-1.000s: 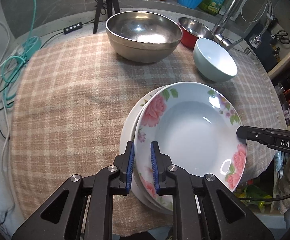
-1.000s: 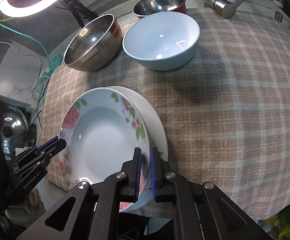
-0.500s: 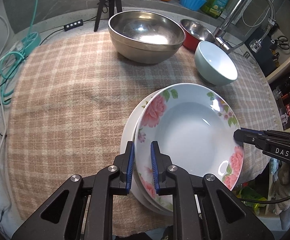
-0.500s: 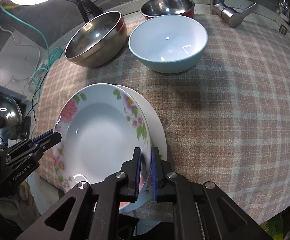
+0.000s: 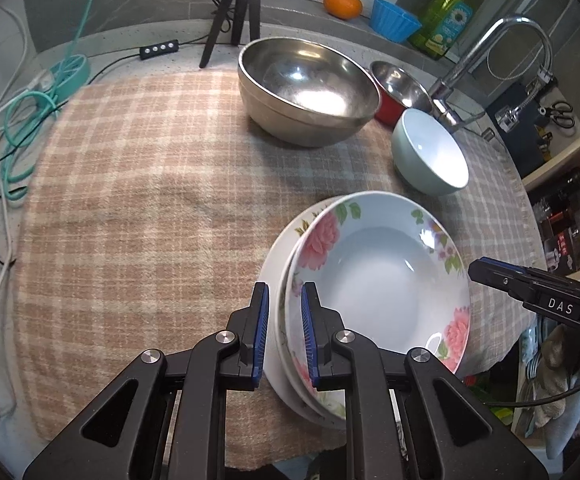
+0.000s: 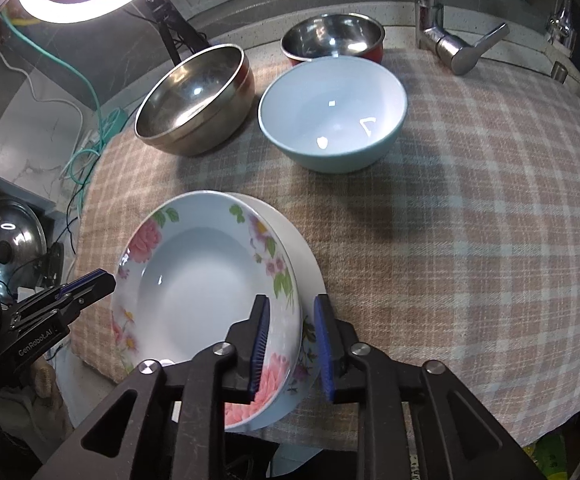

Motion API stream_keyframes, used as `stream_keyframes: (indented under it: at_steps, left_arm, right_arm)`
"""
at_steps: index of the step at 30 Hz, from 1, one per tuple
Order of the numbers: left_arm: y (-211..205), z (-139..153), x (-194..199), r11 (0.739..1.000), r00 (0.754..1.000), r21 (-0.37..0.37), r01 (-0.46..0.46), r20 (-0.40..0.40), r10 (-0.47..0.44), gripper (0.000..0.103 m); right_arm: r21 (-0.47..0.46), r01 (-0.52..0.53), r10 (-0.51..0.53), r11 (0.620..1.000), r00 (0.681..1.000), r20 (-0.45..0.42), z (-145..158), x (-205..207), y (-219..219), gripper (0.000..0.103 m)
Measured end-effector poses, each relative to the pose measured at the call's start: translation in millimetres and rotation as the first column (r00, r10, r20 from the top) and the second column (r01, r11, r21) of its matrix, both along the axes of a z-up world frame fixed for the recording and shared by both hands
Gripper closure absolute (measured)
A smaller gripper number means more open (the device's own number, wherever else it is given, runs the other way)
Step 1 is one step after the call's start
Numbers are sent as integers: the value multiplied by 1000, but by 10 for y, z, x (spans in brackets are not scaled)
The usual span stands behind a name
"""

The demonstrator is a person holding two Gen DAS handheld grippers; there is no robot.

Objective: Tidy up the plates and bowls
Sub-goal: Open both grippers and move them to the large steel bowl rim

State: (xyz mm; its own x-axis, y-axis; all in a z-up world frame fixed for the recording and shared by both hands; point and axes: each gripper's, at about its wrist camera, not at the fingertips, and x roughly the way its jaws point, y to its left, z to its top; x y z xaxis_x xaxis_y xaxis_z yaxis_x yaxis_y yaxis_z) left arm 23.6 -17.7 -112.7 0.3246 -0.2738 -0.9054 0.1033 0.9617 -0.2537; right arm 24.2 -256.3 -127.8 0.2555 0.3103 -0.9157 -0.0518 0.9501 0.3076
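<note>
Home kitchen w/ curved chrome sink faucet [image 5: 501, 52], green dish-soap pump bottle [image 5: 447, 20], steel mixing bowl [image 5: 305, 88] at checked cloth's [image 5: 138, 208] far edge.

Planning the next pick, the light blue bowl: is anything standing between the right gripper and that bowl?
Nothing visible does. From the right gripper, whose jaws are opening around the floral plate's rim, only bare checked cloth lies toward the light blue bowl.

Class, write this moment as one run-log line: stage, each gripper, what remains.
stage: floral plate stacked on white plate | left gripper: shut on plates' rims | right gripper: opening, rim between fingers | remaining: bowls unsorted
</note>
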Motion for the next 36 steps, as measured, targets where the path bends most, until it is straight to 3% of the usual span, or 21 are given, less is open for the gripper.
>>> stream_keyframes:
  at_steps: [17,21,36]
  left_arm:
    - [472,251,573,988,991,-102,-119,48,125,88]
    - [535,287,728,985,989,-116,-130,56,137,76]
    - [454,118,1236,982,990,-131,-139,19,143,76]
  right_arm:
    - [123,41,-60,992,986,156,491,569,-19,75]
    - [127,29,-53,991,982,184,578,774,64,69]
    - [73,3,-16,997,985,170,371,1336,325,69]
